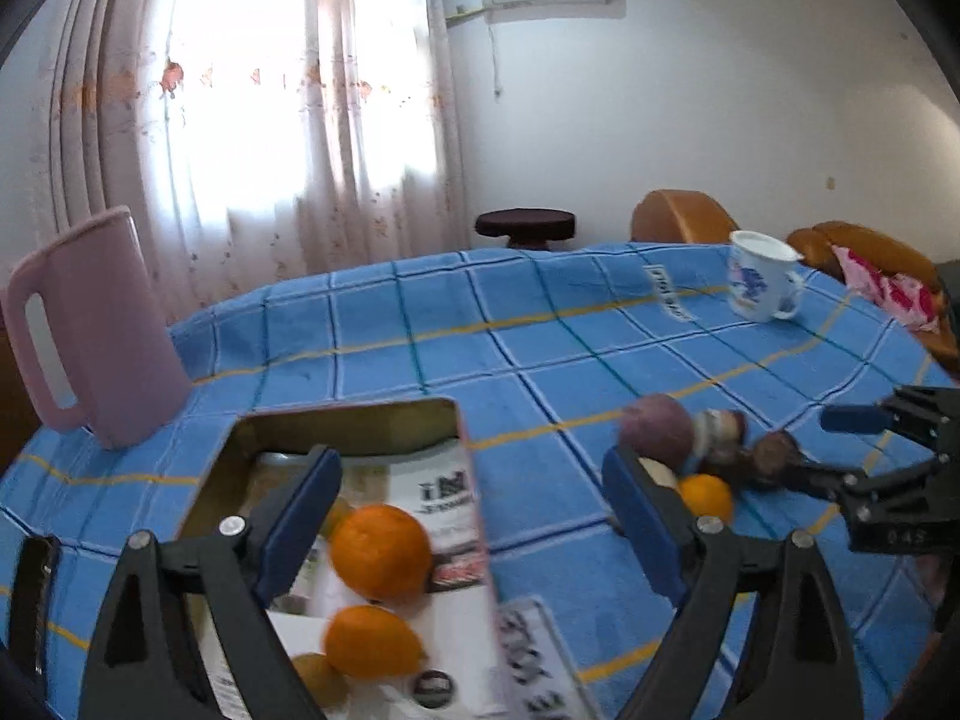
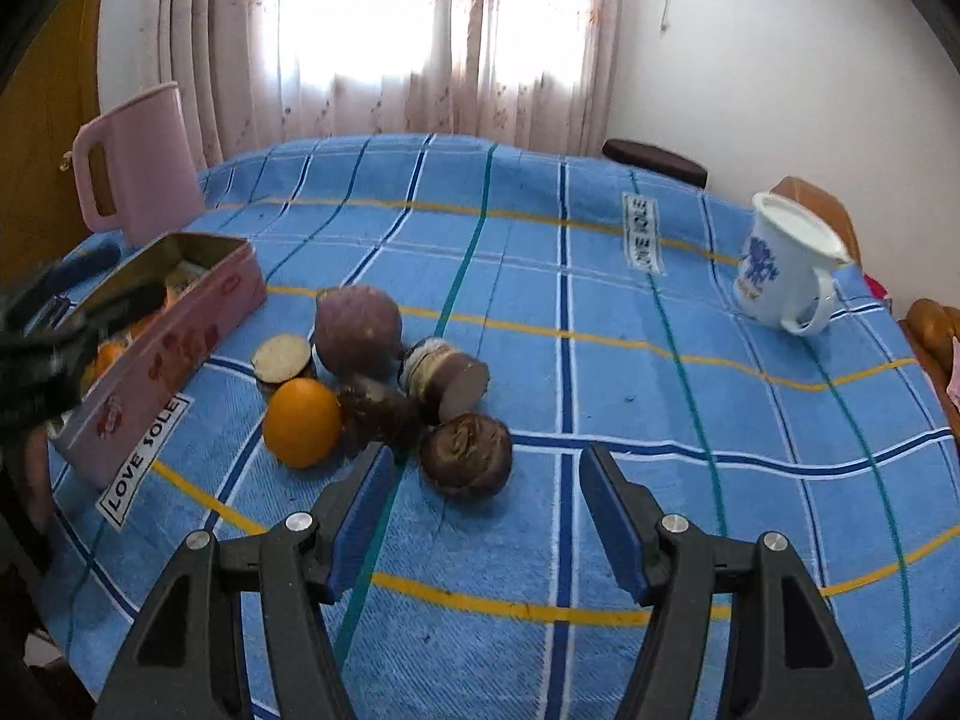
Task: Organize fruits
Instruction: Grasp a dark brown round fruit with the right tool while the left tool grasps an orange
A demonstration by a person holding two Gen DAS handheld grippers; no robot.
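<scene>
Oranges (image 1: pixel 380 552) lie inside the pink tin (image 2: pixel 180 336).

The left gripper (image 1: pixel 471 531) and the right gripper (image 2: pixel 487 525) look alike: matte black plastic frames with triangular cut-outs in their arms. Each finger carries a ribbed blue pad (image 2: pixel 613 531) and round silver screws (image 2: pixel 672 522) at the pivots. White digits mark the right gripper's black body in the left wrist view.

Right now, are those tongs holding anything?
Left tongs: open, empty, above the tin box.
Right tongs: open, empty.
</scene>
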